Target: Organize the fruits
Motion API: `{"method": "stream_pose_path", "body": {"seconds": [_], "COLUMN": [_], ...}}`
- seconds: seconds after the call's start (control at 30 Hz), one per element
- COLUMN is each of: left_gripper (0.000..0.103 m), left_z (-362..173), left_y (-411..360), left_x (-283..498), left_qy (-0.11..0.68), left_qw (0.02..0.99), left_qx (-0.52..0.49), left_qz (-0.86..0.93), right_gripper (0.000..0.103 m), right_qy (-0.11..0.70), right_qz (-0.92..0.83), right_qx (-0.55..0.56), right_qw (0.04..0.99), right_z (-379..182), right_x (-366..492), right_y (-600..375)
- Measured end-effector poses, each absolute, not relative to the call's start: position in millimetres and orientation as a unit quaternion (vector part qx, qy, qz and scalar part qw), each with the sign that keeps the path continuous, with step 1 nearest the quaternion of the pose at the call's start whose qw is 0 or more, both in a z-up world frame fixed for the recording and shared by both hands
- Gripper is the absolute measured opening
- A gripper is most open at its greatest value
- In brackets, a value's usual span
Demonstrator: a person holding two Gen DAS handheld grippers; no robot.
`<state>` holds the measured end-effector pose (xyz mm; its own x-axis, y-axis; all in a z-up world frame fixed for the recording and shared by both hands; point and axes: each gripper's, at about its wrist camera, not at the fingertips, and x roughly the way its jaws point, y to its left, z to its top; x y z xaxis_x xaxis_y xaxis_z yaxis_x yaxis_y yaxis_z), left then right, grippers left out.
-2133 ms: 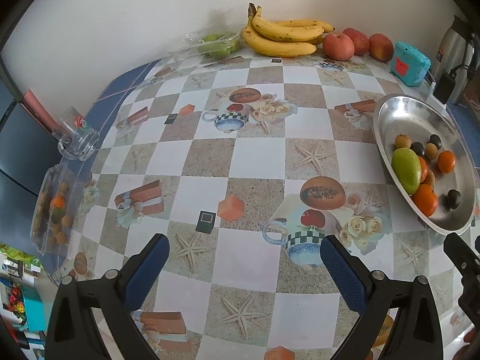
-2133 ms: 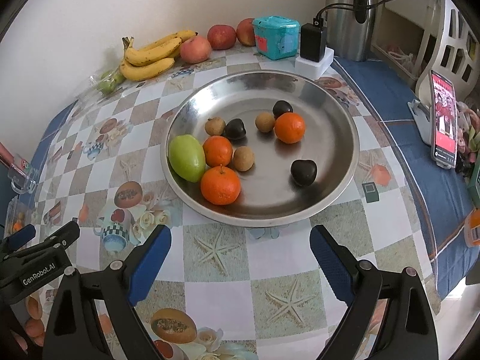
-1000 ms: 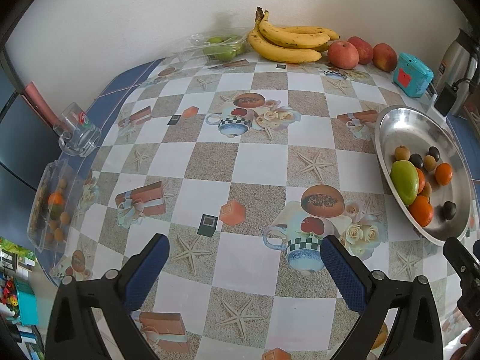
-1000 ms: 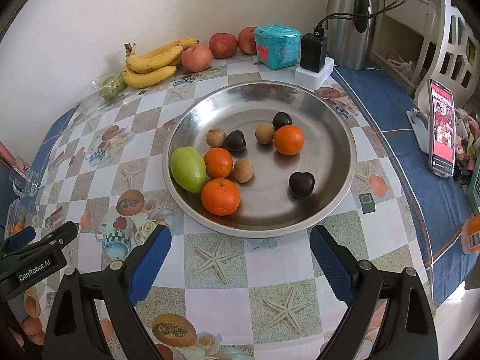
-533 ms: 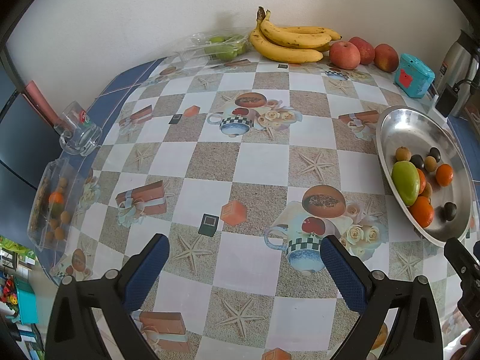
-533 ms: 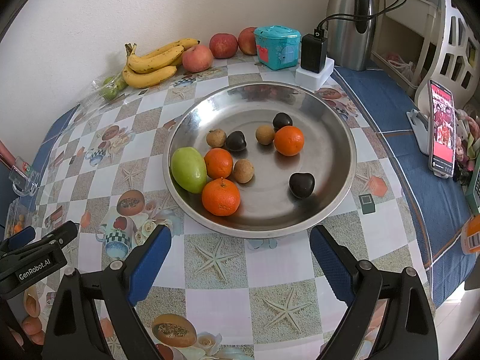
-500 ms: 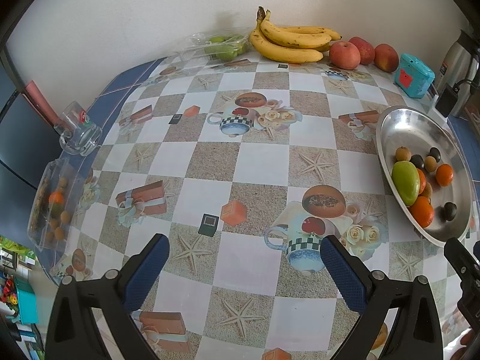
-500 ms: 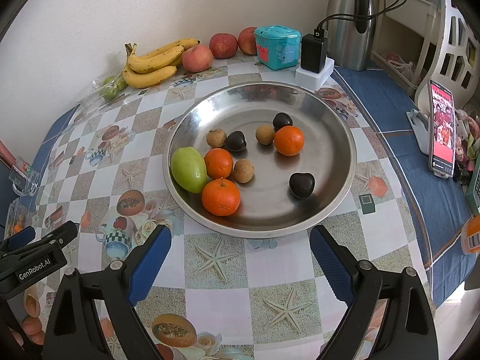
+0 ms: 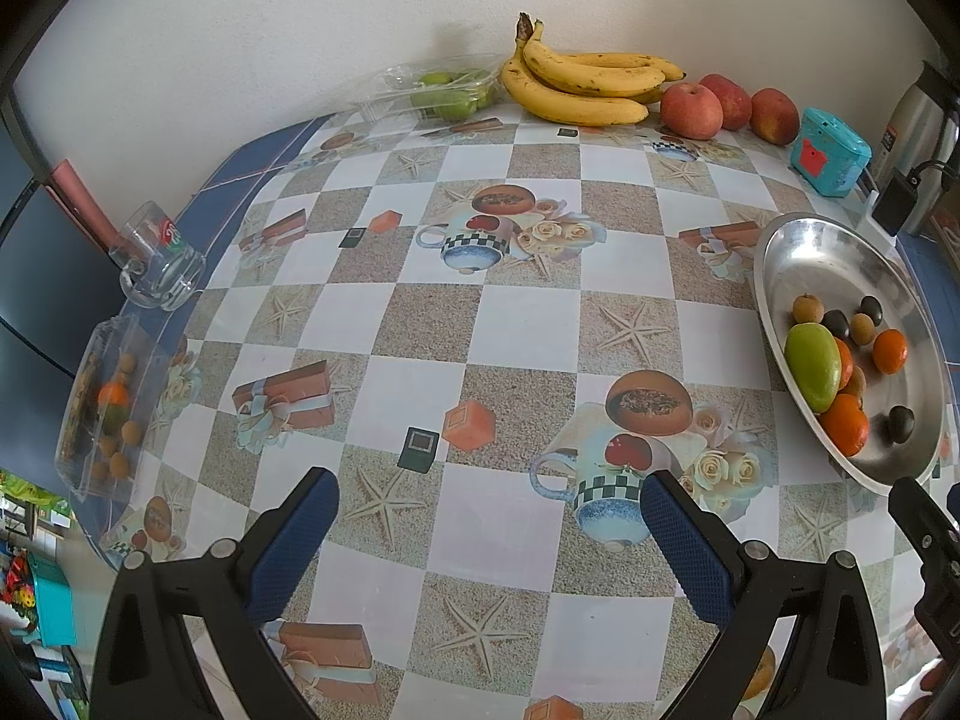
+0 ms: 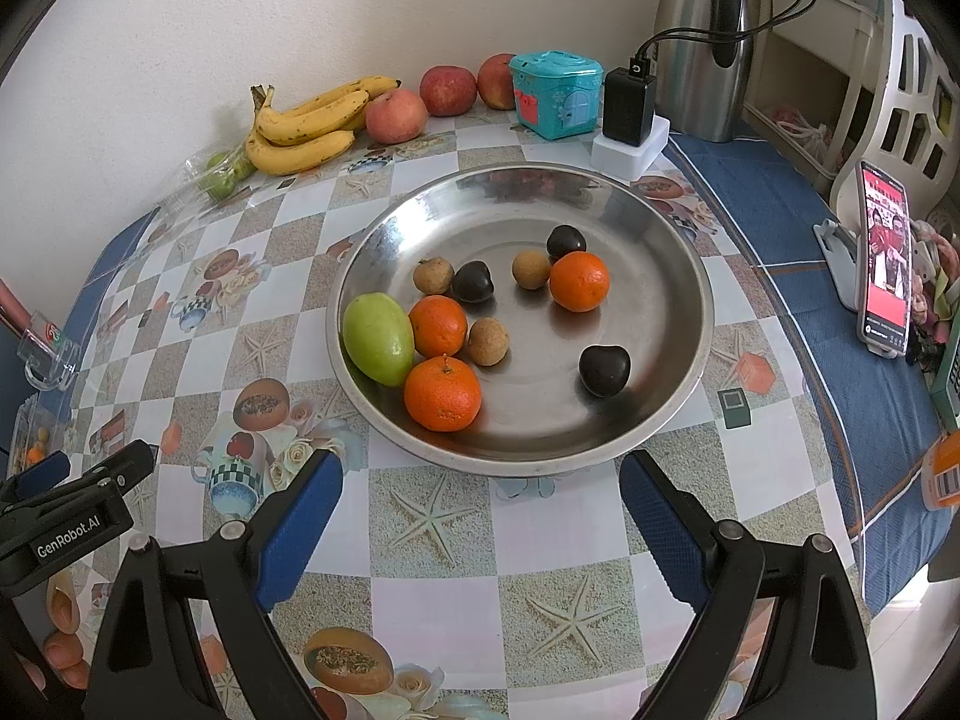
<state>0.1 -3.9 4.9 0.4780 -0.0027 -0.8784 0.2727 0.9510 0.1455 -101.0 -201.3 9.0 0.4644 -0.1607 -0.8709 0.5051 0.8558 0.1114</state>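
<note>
Over a patterned tablecloth [image 9: 480, 312] by a white wall [image 9: 300, 18], left gripper [image 9: 489, 510] and right gripper [image 10: 480, 492], both wide open, empty.

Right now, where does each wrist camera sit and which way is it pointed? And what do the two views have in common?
Left wrist: behind the open left gripper, low over the table, facing the wall; bananas ahead, steel bowl at right, right gripper's tip at the right edge.
Right wrist: behind the open right gripper, looking down at the bowl and its green mango; fingertips bottom left.
Shared: bowl, bananas, apples, teal box.
</note>
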Motion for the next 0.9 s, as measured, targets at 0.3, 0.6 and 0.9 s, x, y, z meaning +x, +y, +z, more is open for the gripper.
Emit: {"method": "stream_pose_path", "body": {"seconds": [0.3,0.6,0.9], "left_gripper": [0.102,0.102,0.102], "left_z": [4.6,4.9,7.1], "left_y": [-4.6,-3.4,-7.1], "left_x": [0.5,0.5,-2.1], "left_qy": [0.505,0.505,0.497], "left_qw": [0.849,0.849,0.853], "left_qx": [0.134,0.133,0.135], "left_qz": [-0.081,-0.081,-0.086], "right_gripper": [0.094,0.094,0.094], "right_qy": [0.478,0.478,0.479], "right_qz": [-0.199,-0.199,-0.199], "right_qx": [0.18,0.18,0.18], "right_qw": [0.836,0.836,0.836], "right_z": [8.9,8.6,8.7], "right_x": [-100.9,-101.0,-100.9], "right_y": [-201.6,-201.5,-201.1]}}
